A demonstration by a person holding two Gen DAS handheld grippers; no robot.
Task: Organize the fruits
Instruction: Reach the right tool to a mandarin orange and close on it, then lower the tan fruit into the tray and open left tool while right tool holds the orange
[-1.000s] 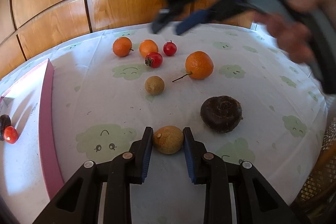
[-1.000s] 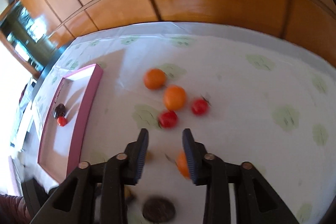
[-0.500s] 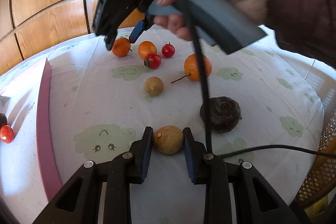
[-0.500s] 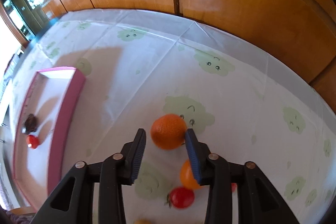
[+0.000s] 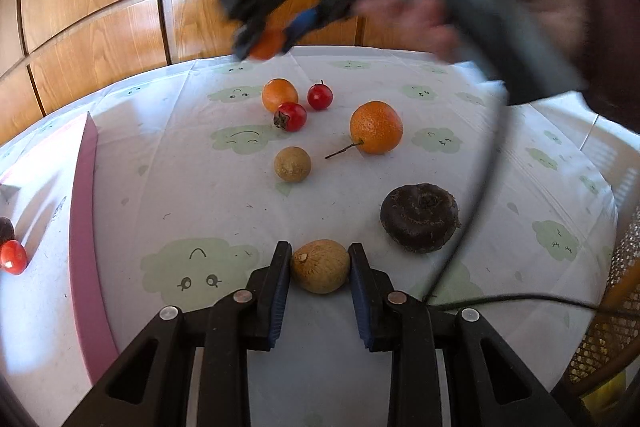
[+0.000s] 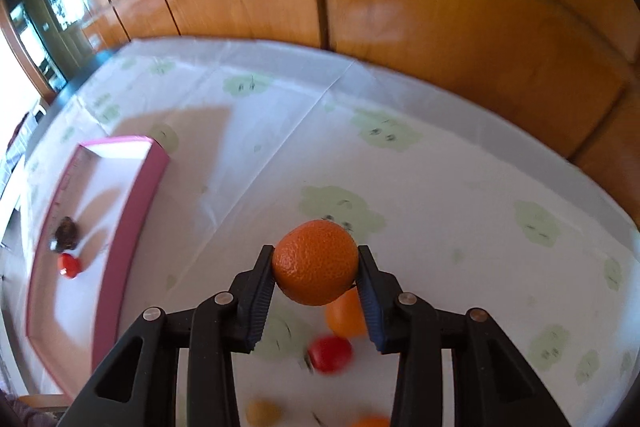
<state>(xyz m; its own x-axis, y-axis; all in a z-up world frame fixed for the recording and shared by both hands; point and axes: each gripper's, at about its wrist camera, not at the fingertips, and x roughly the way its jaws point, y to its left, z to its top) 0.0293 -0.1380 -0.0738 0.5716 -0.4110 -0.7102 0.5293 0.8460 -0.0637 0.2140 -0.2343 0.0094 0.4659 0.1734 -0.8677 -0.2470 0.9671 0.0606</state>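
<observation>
left gripper (image 5: 320, 271): clamped on tan fruit (image 5: 319, 271), low on tablecloth (image 5: 200, 195)
right gripper (image 6: 316, 275): jaws just closed in, pinching small orange (image 6: 315, 267), lifted off cloth
pink tray (image 6: 132, 211): left of right gripper; dark fruit (image 6: 66, 234) and red fruit (image 6: 69, 265) inside
ahead of left gripper: round tan fruit (image 5: 292, 164), two red fruits, orange fruit (image 5: 279, 95), stemmed orange (image 5: 376, 127)
dark brown fruit (image 5: 419, 223): just right-ahead of left gripper

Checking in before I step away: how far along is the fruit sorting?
Early. The pink tray holds only a dark fruit and a red one. The left gripper holds a tan fruit, the right gripper a small orange. Six fruits remain on the table.
</observation>
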